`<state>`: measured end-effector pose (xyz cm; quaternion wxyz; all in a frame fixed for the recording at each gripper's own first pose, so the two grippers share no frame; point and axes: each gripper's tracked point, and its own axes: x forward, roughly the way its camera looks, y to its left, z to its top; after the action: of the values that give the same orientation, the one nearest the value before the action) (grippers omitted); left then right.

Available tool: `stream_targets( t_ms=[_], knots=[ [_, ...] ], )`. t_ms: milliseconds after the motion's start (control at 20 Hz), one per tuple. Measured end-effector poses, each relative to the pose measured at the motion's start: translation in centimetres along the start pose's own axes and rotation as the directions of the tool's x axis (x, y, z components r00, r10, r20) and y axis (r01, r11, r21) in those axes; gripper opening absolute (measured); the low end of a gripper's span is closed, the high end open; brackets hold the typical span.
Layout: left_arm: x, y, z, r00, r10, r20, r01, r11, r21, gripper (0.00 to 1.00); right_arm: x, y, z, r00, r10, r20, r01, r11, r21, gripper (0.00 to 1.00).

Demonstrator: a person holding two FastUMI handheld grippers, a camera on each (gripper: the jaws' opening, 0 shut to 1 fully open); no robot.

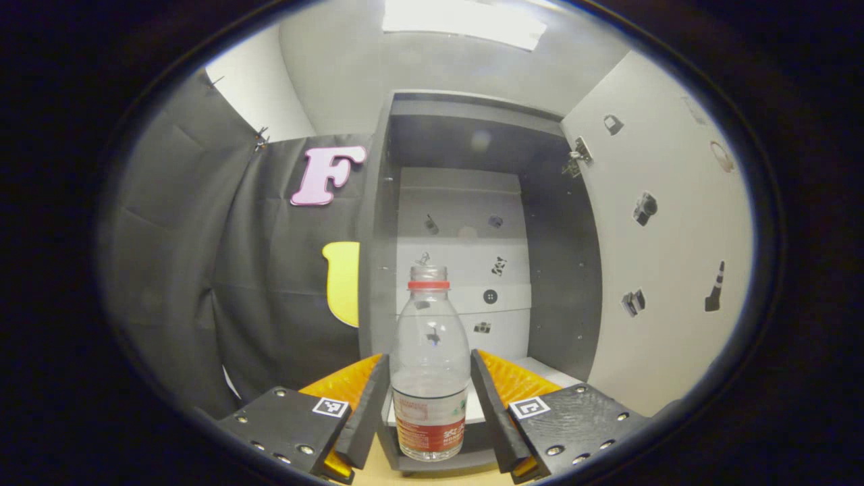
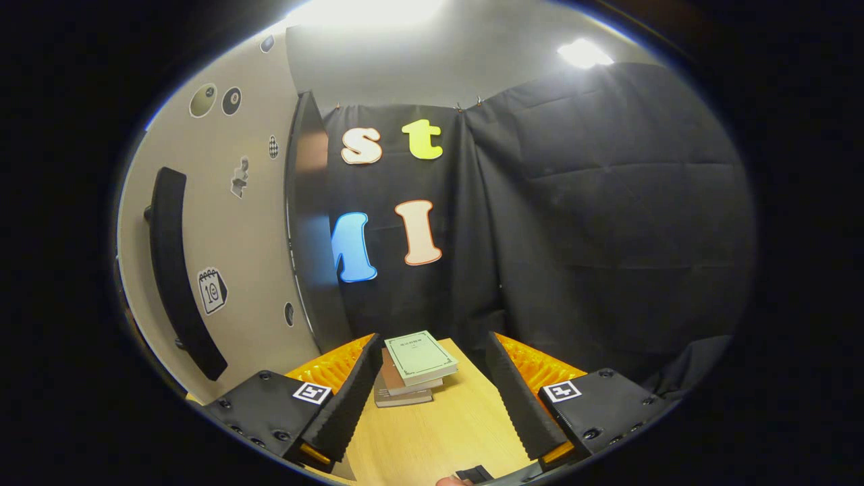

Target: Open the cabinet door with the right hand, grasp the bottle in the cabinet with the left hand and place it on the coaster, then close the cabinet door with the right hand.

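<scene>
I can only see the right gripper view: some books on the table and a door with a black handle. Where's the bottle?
Observer: The bottle stands upright at the front of the open cabinet, in the left gripper view.
Operator: Is the other claw near it?
Observer: Yes, the left claw has one finger on each side of the bottle. I can't tell whether they press on it.
Operator: Is it full?
Observer: No, water fills only its lower part.
</scene>
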<state>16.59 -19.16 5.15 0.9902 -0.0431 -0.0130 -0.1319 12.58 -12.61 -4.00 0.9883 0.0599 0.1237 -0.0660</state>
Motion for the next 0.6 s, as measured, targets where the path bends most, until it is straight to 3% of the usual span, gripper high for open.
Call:
stream_targets(
  t_ms=[50, 250, 300, 400, 450, 600],
  knots=[
    [-0.8, 0.4, -0.2, 1.0, 0.01, -0.001, -0.01, 1.0, 0.009, 0.68, -0.2, 0.1, 0.0, 1.0, 0.01, 0.003, -0.01, 1.0, -0.003, 0.98],
    [-4.2, 1.6, -1.4, 0.999, 0.039, -0.008, -0.039, 0.999, -0.002, 0.74, -0.6, 1.1, -0.7, 0.999, 0.054, -0.005, -0.054, 0.998, -0.02, 0.98],
    [-5.0, 1.9, -1.9, 0.999, 0.046, -0.006, -0.046, 0.999, -0.009, 0.68, -0.6, 1.0, -1.1, 0.998, 0.055, -0.012, -0.056, 0.998, -0.03, 0.98],
    [-6.7, 2.6, -3.1, 0.998, 0.058, -0.004, -0.058, 0.998, -0.018, 0.71, -0.9, 0.9, -1.6, 0.998, 0.057, -0.023, -0.058, 0.998, -0.039, 0.93],
    [-7.3, 2.7, -3.8, 0.998, 0.058, -0.003, -0.058, 0.998, -0.024, 0.74, -1.0, 0.9, -1.8, 0.998, 0.059, -0.025, -0.06, 0.998, -0.035, 0.98],
    [-9.9, 2.6, -6.1, 0.999, 0.04, -0.01, -0.04, 0.998, -0.054, 0.69, -1.6, 1.1, -2.9, 0.998, 0.056, -0.04, -0.058, 0.998, -0.033, 0.98]
  ],
)
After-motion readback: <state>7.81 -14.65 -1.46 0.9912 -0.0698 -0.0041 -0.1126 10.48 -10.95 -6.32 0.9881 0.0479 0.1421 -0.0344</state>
